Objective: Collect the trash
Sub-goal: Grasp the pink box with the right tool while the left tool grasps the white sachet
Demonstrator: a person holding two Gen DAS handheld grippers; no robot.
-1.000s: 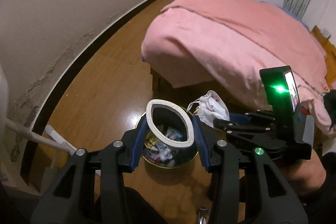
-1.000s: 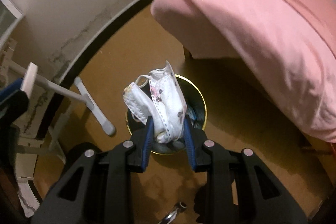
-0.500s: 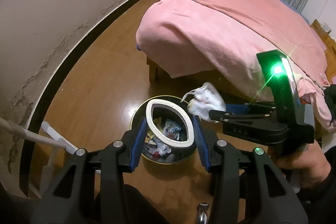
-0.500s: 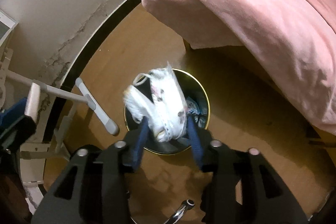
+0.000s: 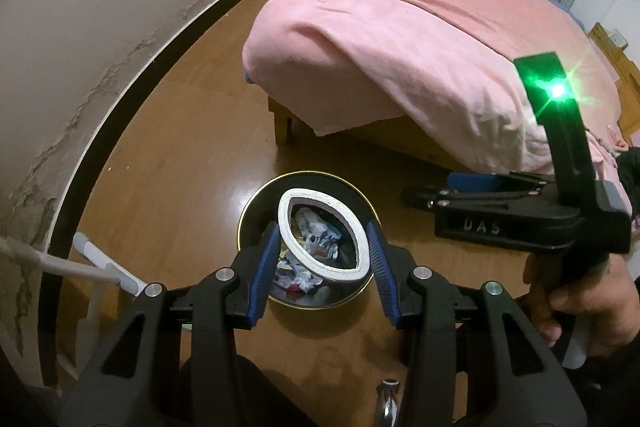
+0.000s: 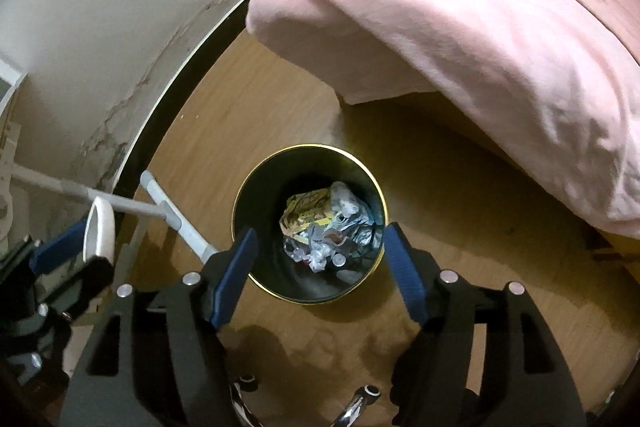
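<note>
Below my right gripper [image 6: 320, 277], whose jaws are opening with nothing between them, the bin [image 6: 308, 223] already holds crumpled trash, while my left gripper [image 5: 323, 269] grips a white tape ring [image 5: 322, 235] above it, still to drop.

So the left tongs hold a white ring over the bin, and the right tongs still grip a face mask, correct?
Not quite. The left tongs do hold the white ring over the bin, but the right tongs are opening with nothing between them, as the right wrist view shows.
</note>
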